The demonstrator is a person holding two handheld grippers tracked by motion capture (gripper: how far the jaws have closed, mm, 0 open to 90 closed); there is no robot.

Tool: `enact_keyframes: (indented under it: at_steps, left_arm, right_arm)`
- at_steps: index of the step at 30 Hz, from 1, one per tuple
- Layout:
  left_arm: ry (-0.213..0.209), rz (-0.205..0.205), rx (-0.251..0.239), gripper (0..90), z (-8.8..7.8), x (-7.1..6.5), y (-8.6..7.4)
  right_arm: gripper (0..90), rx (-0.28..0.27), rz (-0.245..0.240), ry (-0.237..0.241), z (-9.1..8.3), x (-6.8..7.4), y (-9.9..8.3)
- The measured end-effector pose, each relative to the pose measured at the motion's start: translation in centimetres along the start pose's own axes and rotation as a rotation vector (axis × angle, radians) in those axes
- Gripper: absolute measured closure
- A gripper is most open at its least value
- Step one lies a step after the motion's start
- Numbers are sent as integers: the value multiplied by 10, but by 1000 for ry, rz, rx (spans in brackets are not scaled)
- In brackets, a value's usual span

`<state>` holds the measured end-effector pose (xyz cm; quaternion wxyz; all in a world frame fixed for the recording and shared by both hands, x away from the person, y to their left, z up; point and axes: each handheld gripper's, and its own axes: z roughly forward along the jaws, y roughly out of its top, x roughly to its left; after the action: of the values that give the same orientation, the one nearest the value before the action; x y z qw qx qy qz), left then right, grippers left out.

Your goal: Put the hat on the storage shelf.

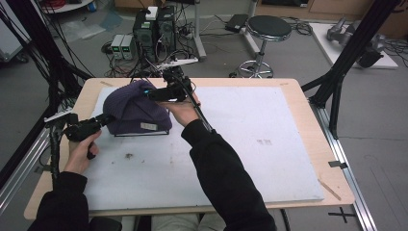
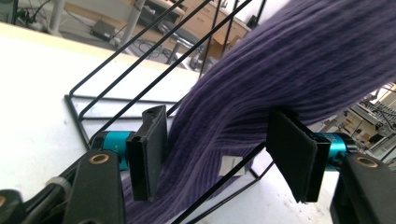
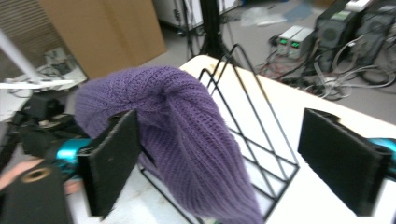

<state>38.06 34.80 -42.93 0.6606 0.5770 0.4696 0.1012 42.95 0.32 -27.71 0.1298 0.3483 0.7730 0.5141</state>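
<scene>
Black round stool (image 1: 269, 27) on floor beyond table's far edge; computer towers (image 1: 154, 26) far left of it, cables around.

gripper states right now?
Left gripper: open, jaws either side of the purple hat.
Right gripper: open, jaws wide, holding nothing.

purple knit hat (image 1: 134, 109) draped on wire rack (image 1: 144, 133) | left gripper (image 1: 107, 119) beside hat | right gripper (image 1: 150, 94) at hat top

No lettering is legible; the purple hat's (image 1: 134, 108) small label (image 1: 148, 126) is unreadable
</scene>
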Motion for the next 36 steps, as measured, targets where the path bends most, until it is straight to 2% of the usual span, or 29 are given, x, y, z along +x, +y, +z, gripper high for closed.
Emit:
enact_keyframes:
  at_steps: [2,4,7,8,11,12,13,16,18,19,20,22,23,24,26,27,28,30,31,34,35,36]
  left_arm:
    - [6,11,1,346,-1,-1,0]
    - [17,10,-12,335,-5,-2,0]
    - [47,36,-74,334,-14,-6,-2]
    - [56,43,-82,303,-17,-8,-1]
    - [28,81,-93,326,-23,-15,2]
    - [29,105,-98,326,-25,-19,3]
    - [33,131,-106,325,-27,-24,5]
    - [41,188,-139,324,-31,-39,8]
    - [36,202,-164,324,-33,-47,9]
    - [36,204,-171,324,-34,-49,10]
    - [40,200,-181,320,-35,-52,10]
    - [72,199,-196,294,-37,-57,10]
    - [80,201,-202,294,-37,-60,10]
    - [87,204,-206,295,-37,-62,9]
    - [125,230,-216,290,-38,-67,8]
    - [139,242,-224,276,-37,-69,7]
    - [156,255,-228,276,-37,-71,6]
    - [195,267,-228,243,-35,-73,4]
    - [207,264,-234,243,-34,-74,3]
    - [242,270,-261,238,-33,-79,0]
    - [251,277,-266,252,-32,-81,-1]
    - [252,286,-270,252,-32,-82,-2]
  right_arm:
    - [116,-43,-25,0,-7,-1,-2]
    - [116,-63,-38,-11,-13,-3,-5]
    - [115,-63,-44,-23,-17,-6,-6]
    - [115,-87,-39,-47,-26,-13,-9]
    - [113,-123,-32,-100,-43,-23,-12]
    - [113,-123,-32,-100,-43,-23,-12]
    - [113,-149,-25,-132,-58,-31,-15]
    - [113,-198,-18,-188,-85,-43,-22]
    - [113,-222,-1,-237,-105,-53,-29]
    - [113,-222,-1,-237,-105,-53,-29]
    - [113,-242,19,-272,-125,-64,-38]
    - [113,-268,35,-320,-145,-75,-46]
    - [113,-268,35,-320,-145,-75,-46]
    - [113,-285,41,-339,-156,-80,-51]
    - [114,-321,50,-371,-177,-89,-60]
    - [114,-348,56,-391,-195,-98,-71]
    - [114,-348,56,-391,-195,-98,-71]
    - [113,-376,79,-426,-216,-113,-89]
    - [113,-376,79,-426,-216,-113,-89]
    - [114,-404,82,-462,-232,-123,-106]
    - [114,-417,82,-480,-239,-127,-117]
    - [114,-417,82,-480,-239,-127,-117]
